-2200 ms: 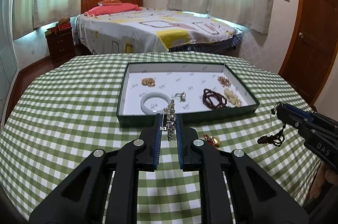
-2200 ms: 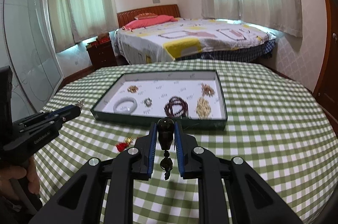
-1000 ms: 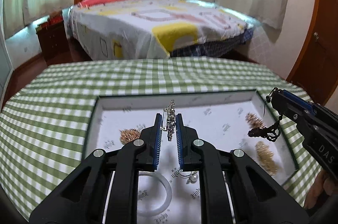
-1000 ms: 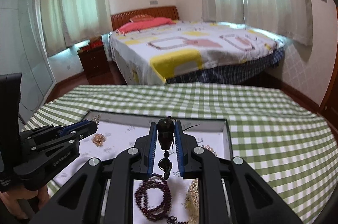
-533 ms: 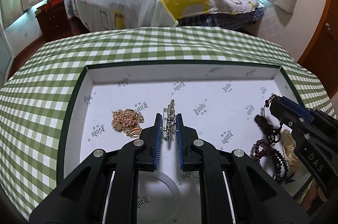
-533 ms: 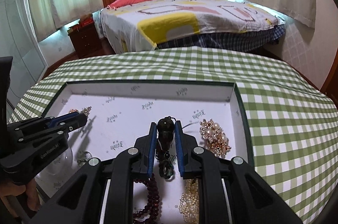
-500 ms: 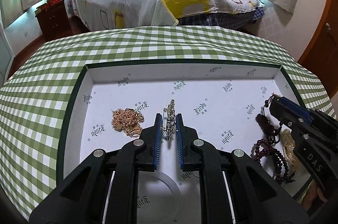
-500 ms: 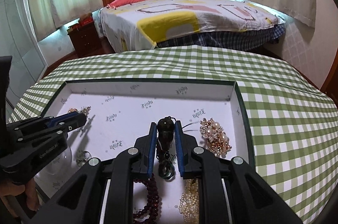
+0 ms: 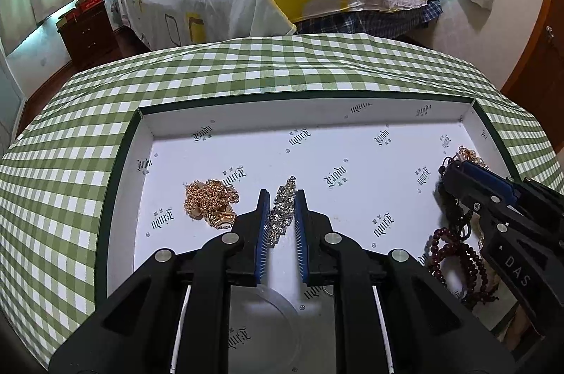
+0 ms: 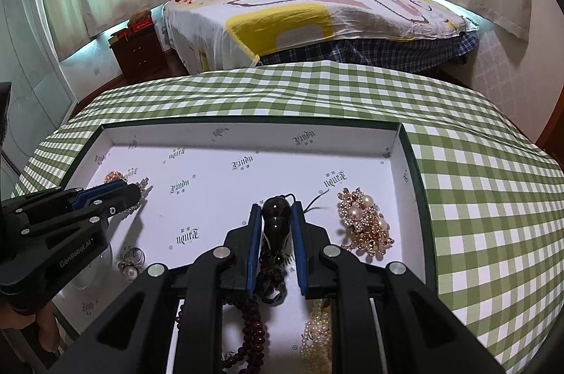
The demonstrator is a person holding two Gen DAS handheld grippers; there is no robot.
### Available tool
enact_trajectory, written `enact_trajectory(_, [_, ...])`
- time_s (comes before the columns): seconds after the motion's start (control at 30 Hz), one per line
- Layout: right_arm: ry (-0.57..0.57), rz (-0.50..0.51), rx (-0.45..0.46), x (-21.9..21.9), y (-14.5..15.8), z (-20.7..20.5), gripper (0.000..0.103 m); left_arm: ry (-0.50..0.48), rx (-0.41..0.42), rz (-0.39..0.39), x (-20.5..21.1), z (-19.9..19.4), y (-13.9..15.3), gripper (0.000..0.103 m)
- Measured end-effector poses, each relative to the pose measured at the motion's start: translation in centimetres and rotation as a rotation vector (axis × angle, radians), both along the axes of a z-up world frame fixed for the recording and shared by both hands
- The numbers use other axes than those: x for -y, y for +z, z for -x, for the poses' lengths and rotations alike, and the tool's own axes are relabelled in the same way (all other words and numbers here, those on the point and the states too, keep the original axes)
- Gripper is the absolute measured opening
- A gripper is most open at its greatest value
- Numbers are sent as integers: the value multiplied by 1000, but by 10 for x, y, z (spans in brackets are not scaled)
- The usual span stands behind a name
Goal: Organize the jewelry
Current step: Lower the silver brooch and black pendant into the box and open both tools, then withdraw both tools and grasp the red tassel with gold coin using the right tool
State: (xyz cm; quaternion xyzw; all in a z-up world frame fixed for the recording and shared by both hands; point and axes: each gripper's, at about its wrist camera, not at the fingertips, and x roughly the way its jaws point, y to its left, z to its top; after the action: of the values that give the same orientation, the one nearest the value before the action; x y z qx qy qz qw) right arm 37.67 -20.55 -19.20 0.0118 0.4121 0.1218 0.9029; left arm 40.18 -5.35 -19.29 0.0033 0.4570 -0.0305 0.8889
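A green-rimmed tray [image 9: 303, 95] with a white printed floor lies on the checked table. My left gripper [image 9: 282, 194] hangs low over its left half. Its jaws are opening, and a silver rhinestone piece [image 9: 282, 212] leans loose and slanted between the pads. My right gripper [image 10: 276, 208] is shut on a dark pendant bead [image 10: 276, 219]. The pendant's knotted cord [image 10: 271, 279] trails down onto the tray floor. In the right wrist view the left gripper [image 10: 141, 189] comes in from the left. The right gripper [image 9: 446, 169] shows at the right of the left wrist view.
In the tray [image 10: 246, 120] lie a gold chain heap [image 9: 211, 201], a dark red bead bracelet [image 9: 454, 254], a gold-and-pearl cluster [image 10: 366, 226], a pearl strand [image 10: 317, 338], a pearl ring [image 10: 130, 264] and a pale bangle [image 10: 88, 275]. A bed stands beyond the table.
Both grippers came forward over the tray and sank close to its floor. The left jaws have parted slightly and the silver piece now slants. The right grip is unchanged.
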Motion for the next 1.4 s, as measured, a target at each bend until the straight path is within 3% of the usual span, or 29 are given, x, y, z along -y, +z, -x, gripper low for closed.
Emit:
enact_trajectory(0.07, [-1, -2, 1, 0, 0, 0, 22, 2, -1, 1, 0, 0, 0, 20])
enact_trajectory(0.2, [-3, -1, 8, 1, 1, 1, 32, 13, 27, 0, -1, 4, 5, 46])
enact_trajectory(0.33, [-6, -2, 15, 2, 3, 3, 37, 8, 30, -5, -1, 5, 6, 46])
enact_trajectory(0.53, [-12, 2, 38, 3, 8, 9, 50, 9, 60, -2, -3, 12, 11, 59])
enact_trajectory(0.6, [-15, 2, 50, 4, 11, 12, 54, 11, 73, -11, -3, 15, 13, 68])
enact_trajectory(0.87, [-24, 1, 92, 5, 25, 30, 62, 7, 129, -17, -4, 38, 29, 79])
enact_trajectory(1.4, [-10, -18, 148, -3, 46, 107, 66, 38, 169, 32, -22, 130, 54, 84])
